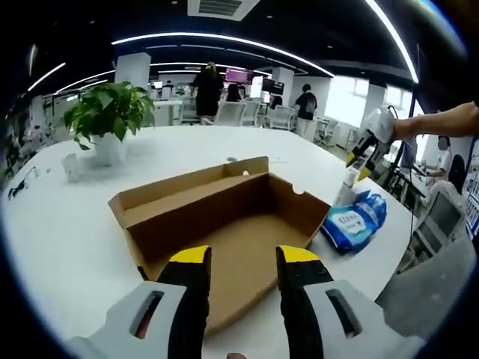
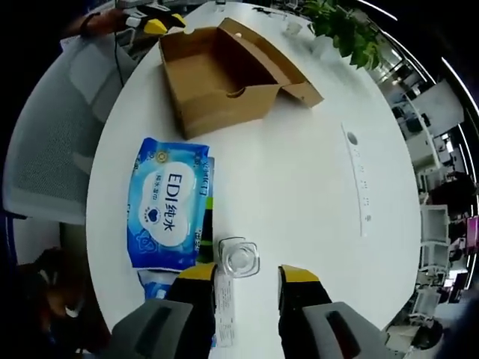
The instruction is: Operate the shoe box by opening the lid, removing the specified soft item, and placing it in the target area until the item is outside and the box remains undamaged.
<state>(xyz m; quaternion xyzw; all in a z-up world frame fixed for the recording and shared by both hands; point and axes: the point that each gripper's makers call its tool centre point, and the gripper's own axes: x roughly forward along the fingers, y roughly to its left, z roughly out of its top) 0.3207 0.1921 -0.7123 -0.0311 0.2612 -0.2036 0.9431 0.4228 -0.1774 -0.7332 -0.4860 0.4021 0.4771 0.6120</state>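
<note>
Open-plan office around your white table

You're facing a dark ceiling crossed by long curved light strips and a vent, with white columns, rows of desks and pale office chairs, and people standing among them (details too small to read). Bright windows line the right side, a potted plant sits on the table, and a grey mesh chair stands just beside its edge.
</note>
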